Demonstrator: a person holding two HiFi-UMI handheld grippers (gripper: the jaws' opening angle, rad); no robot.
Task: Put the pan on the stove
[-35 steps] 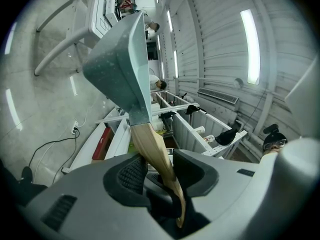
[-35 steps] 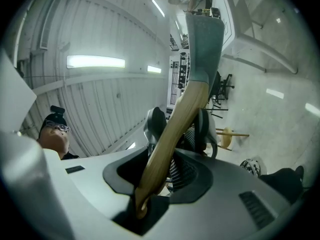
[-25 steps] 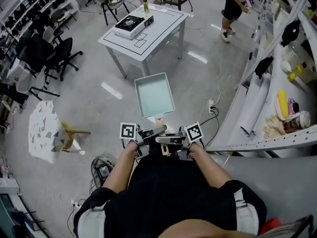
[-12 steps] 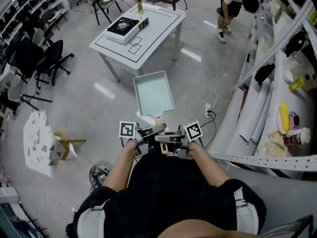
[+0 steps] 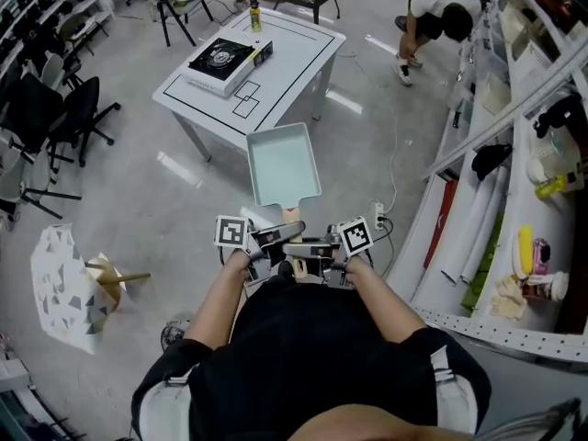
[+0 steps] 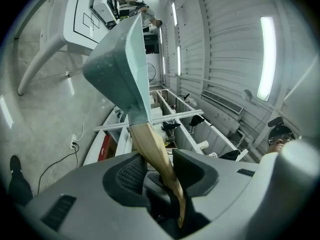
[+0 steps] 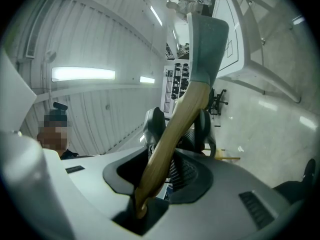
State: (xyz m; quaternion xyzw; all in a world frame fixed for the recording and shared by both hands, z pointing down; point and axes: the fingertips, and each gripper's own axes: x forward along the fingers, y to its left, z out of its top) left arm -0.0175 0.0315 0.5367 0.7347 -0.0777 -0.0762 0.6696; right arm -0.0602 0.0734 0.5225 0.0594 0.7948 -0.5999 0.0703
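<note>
The change over the last second is in the room, not in the grip. In the head view the stove [image 5: 223,55] and the white tabletop [image 5: 289,49] under it have drawn nearer. The pan [image 5: 283,163] sits in front of the body just as it did before. I take that as walking: the carry is under way and the gap is closing.

The left claw [image 6: 160,165] and the right claw [image 7: 179,123] each stay part-way closed. Each has its ribbed pads pressed on the pan's wooden handle [image 5: 292,215] from opposite sides. Neither has loosened.

The pan is in the air above the floor [image 5: 147,163], short of the stove and nearer to the person than the tabletop's closest edge. It is held about level, with its open side up. It touches neither stove nor tabletop.

The placing step has not started. What is left is the last stretch to the stove, then lowering the pan onto its burner.
</note>
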